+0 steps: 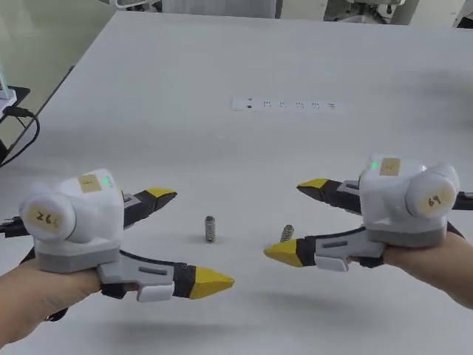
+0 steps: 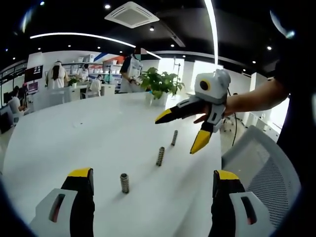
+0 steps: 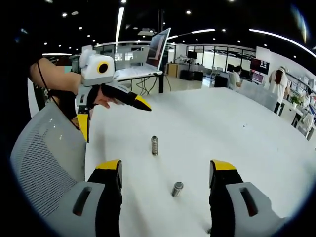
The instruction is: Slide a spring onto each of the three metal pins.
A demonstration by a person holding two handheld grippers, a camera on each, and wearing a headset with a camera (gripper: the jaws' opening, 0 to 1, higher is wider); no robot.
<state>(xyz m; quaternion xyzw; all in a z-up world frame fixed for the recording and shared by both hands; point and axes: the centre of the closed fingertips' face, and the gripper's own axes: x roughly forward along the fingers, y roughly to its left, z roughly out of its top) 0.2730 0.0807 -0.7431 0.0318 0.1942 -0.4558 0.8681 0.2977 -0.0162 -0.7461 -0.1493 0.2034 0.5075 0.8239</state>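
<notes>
Two small coiled metal pieces stand on the white table (image 1: 222, 148): an upright spring-wrapped pin (image 1: 211, 228) and a slightly leaning one (image 1: 287, 234). My left gripper (image 1: 188, 237) is open just left of them, and my right gripper (image 1: 294, 218) is open just to their right. In the left gripper view, three coiled pieces stand in a row: near (image 2: 124, 182), middle (image 2: 160, 156), far (image 2: 174, 137). The right gripper (image 2: 178, 134) hovers over the far one. The right gripper view has a coiled pin (image 3: 154, 145) and a short metal piece (image 3: 177, 188) ahead of the open jaws. Nothing is held.
A flush socket strip (image 1: 284, 104) lies mid-table beyond the work. A black cable (image 1: 22, 126) hangs off the left edge. A grey mesh chair (image 2: 269, 173) stands near the table. People and plants are far off in the room.
</notes>
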